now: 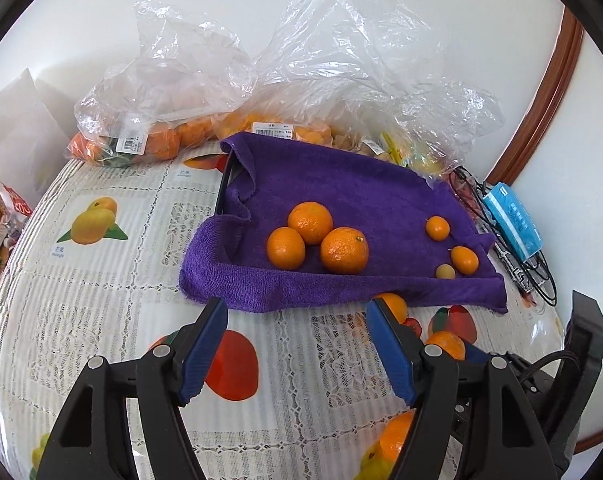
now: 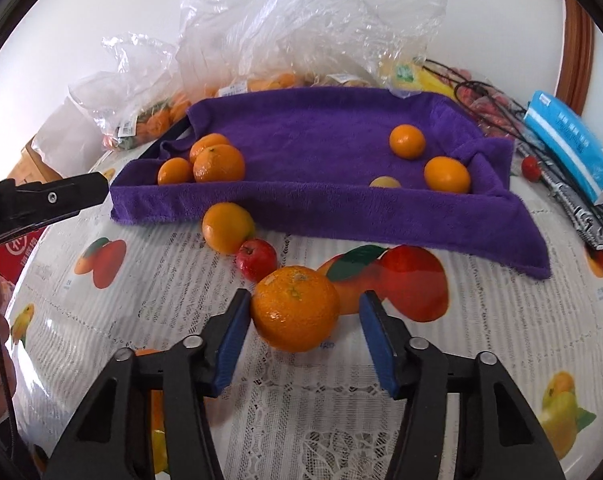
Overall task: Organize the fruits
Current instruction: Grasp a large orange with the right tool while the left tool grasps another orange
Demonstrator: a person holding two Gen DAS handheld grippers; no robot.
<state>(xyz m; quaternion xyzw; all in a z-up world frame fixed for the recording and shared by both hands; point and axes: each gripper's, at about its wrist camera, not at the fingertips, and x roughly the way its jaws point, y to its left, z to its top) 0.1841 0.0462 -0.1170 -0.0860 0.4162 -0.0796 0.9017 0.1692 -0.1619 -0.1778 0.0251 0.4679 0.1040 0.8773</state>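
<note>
Orange [image 2: 295, 308], stem end up, sits between the open right gripper [image 2: 303, 338] pads, touching only the left.

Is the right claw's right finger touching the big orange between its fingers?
Apart. The right wrist view shows bare tablecloth between the orange and the right finger of the right claw.

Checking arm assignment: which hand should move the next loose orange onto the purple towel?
Right. Its jaws bracket the big orange on the tablecloth, one pad touching. The left gripper stands open over bare cloth before the purple towel.
</note>
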